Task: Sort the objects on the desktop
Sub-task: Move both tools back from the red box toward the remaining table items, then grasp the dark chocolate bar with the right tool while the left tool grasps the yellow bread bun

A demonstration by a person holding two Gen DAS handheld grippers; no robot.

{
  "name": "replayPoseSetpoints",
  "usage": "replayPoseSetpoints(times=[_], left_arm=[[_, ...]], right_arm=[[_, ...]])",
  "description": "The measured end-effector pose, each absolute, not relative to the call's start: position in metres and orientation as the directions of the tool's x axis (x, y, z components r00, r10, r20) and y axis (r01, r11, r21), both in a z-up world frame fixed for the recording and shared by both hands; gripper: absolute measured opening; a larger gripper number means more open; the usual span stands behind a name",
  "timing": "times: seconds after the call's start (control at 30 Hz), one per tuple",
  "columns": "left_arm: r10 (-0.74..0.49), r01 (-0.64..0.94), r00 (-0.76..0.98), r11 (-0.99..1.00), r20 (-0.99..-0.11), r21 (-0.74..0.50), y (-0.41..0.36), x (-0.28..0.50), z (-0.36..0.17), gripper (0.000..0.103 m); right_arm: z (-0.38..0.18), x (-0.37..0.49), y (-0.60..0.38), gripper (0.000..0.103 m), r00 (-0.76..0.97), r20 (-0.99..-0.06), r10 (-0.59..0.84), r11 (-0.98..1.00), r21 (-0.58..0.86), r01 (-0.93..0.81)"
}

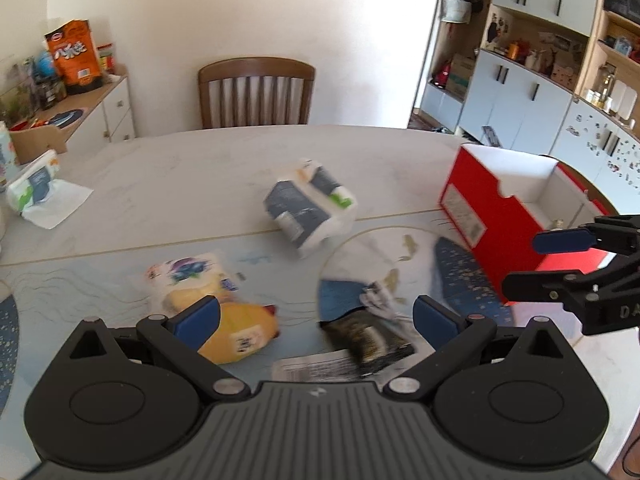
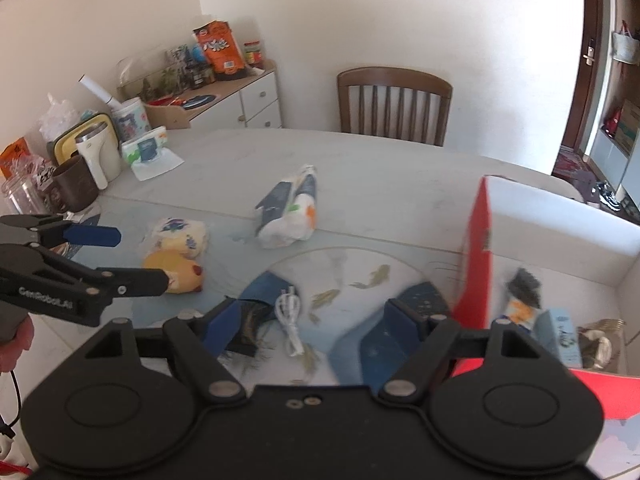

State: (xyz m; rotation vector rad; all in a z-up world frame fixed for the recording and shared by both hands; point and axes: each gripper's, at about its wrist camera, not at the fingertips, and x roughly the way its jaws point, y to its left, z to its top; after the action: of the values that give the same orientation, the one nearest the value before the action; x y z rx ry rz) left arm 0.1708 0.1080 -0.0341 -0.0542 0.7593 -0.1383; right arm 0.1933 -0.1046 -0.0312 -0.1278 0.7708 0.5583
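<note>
left gripper: jaws spread wide, nothing between them. hangs over the table mat, above the dark packet. also seen from the right wrist cam, at left edge, jaws apart there too.
right gripper: jaws spread, empty. sits low over the mat, just left of the box. in left wrist cam it shows at right edge beside the box wall, jaws apart.
red box: open top, white inside, on table at right. from right wrist cam holds a few small items, incl. a light blue carton; rest blurred.
tissue pack: white/dark blue, lies on table past the mat edge, mid table.
yellow bags: two soft snack bags, touching, left part of mat; one w/ blue print behind the plainer yellow one.
dark packet: on mat betw. the left gripper fingers' line of sight, blurred.
white cable: coiled on mat, just right of the dark packet.
table: pale marble look, wooden chair at far side.
2nd tissue pack: far left of table, apart from the rest.
</note>
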Motion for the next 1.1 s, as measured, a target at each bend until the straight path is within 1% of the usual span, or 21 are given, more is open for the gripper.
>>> replayPoseSetpoints(times=[0.23,0.37,0.57,0.77,0.9,1.1], left_arm=[[-0.104,0.061,0.705,0.994,-0.701,-0.087,0.131,0.180,-0.054,0.103],[-0.092,0.020,0.689,0.994,-0.719,-0.109,0.140,0.187,-0.066,0.103],[-0.061,-0.002,0.676,0.996,-0.734,-0.084,0.137,0.197,-0.080,0.103],[-0.052,-0.028,0.670,0.995,-0.741,-0.095,0.137,0.205,-0.089,0.103],[-0.043,-0.040,0.669,0.995,-0.742,-0.093,0.135,0.208,-0.092,0.103],[-0.037,-0.048,0.669,0.995,-0.742,-0.092,0.133,0.210,-0.094,0.099]], right_arm=[[-0.043,0.193,-0.077,0.077,0.565,-0.702,0.433,0.847,0.101,-0.522],[-0.054,0.193,-0.062,0.075,0.559,-0.713,0.422,0.849,0.095,-0.520],[-0.072,0.193,-0.045,0.074,0.538,-0.738,0.407,0.851,0.094,-0.516],[-0.090,0.195,-0.030,0.073,0.516,-0.766,0.382,0.849,0.070,-0.524],[-0.100,0.199,-0.023,0.065,0.509,-0.777,0.369,0.852,0.065,-0.519],[-0.109,0.204,-0.014,0.061,0.504,-0.783,0.365,0.852,0.063,-0.520]])
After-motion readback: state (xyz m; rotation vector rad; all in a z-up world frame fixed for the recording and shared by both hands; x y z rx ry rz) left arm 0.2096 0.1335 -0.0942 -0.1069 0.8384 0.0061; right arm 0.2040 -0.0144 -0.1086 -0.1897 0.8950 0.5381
